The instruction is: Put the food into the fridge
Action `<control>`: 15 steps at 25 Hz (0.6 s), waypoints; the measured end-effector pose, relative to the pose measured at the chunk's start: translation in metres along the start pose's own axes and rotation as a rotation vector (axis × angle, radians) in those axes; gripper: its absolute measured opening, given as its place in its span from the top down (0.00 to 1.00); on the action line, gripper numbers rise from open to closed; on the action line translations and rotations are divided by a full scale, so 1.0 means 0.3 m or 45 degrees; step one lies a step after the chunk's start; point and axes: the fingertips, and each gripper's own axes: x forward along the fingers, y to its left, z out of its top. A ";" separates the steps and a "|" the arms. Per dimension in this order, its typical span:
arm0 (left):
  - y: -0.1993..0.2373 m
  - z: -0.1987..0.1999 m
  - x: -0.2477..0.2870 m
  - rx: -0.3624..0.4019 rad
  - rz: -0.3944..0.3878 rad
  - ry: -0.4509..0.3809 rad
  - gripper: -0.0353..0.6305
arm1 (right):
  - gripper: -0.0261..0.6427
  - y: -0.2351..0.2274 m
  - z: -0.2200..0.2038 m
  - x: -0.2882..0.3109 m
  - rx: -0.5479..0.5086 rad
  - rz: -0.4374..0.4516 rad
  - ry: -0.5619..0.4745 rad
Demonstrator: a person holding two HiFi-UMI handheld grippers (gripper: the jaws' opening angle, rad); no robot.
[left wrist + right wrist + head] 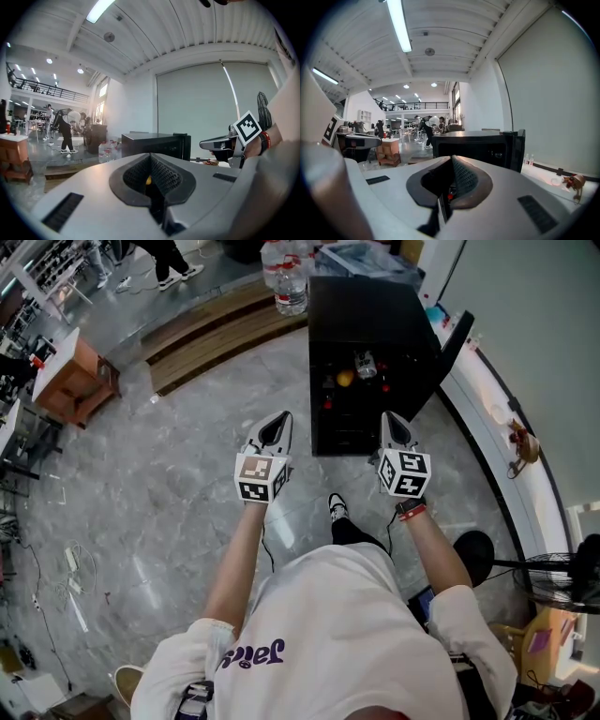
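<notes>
Both tongs are pressed fully together and hold nothing. The left tongs (279, 427) and right tongs (394, 426) are grey moulded shells with ribbed black pads. I have them side by side before the fridge (361, 310), a matte black box on the glossy grey marbled floor (159, 493). Its door (454, 341) stands open. The food is inside: a round yellow fruit (345, 379) and small red pieces (328, 402) near it.

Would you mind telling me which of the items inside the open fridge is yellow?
The small round item at the upper left inside the fridge; the pale item beside it and the red bits below are other colours.
</notes>
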 end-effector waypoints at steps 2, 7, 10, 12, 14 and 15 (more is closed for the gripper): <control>0.003 0.003 -0.003 -0.007 0.004 -0.010 0.92 | 0.94 0.004 0.000 -0.005 0.002 -0.012 -0.008; 0.006 0.014 0.003 -0.016 0.005 -0.035 0.92 | 0.94 0.013 0.001 -0.014 -0.005 -0.024 -0.019; 0.004 0.018 0.007 -0.014 -0.006 -0.039 0.92 | 0.94 0.015 0.004 -0.019 0.001 -0.030 -0.019; 0.007 0.018 0.008 -0.019 -0.014 -0.040 0.92 | 0.94 0.019 0.003 -0.018 0.005 -0.029 -0.011; 0.013 0.009 0.008 -0.038 -0.026 -0.039 0.92 | 0.94 0.025 -0.003 -0.015 0.008 -0.021 0.002; 0.015 -0.001 0.007 -0.057 -0.034 -0.038 0.92 | 0.94 0.028 -0.008 -0.013 0.008 -0.014 0.011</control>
